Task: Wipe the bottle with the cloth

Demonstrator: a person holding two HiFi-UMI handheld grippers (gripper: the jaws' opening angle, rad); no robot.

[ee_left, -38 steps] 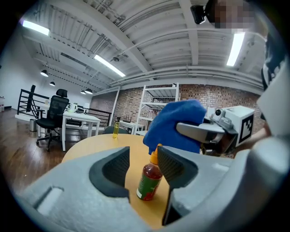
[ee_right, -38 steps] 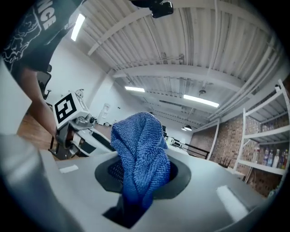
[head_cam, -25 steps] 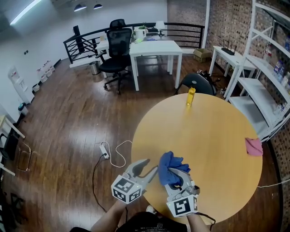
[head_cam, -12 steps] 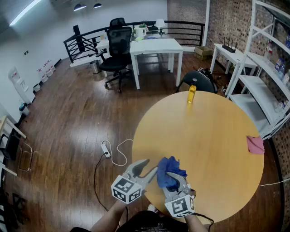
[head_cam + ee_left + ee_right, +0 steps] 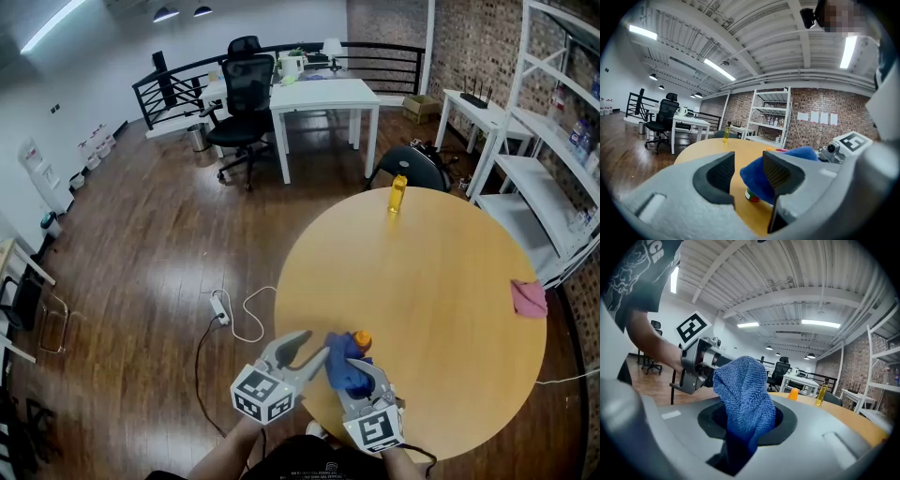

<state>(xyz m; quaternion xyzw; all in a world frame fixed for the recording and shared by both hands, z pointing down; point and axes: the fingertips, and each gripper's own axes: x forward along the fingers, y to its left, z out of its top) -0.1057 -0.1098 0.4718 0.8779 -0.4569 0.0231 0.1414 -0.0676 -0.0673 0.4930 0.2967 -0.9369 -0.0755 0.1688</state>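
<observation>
Right fingers pinch cloth; head view: bottle.

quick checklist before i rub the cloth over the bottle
1. Cloth clamped in right gripper: ok, jaws shut on it.
2. Bottle steadied by left gripper: not ok, jaws apart and nothing gripped.
3. Bottle standing on the table: looks ok, base on the wood and orange cap on top.
4. Cloth touching the bottle: cannot tell, it hangs over most of it.
5. Room from the table edge: not ok, the bottle sits close to the near edge.
</observation>
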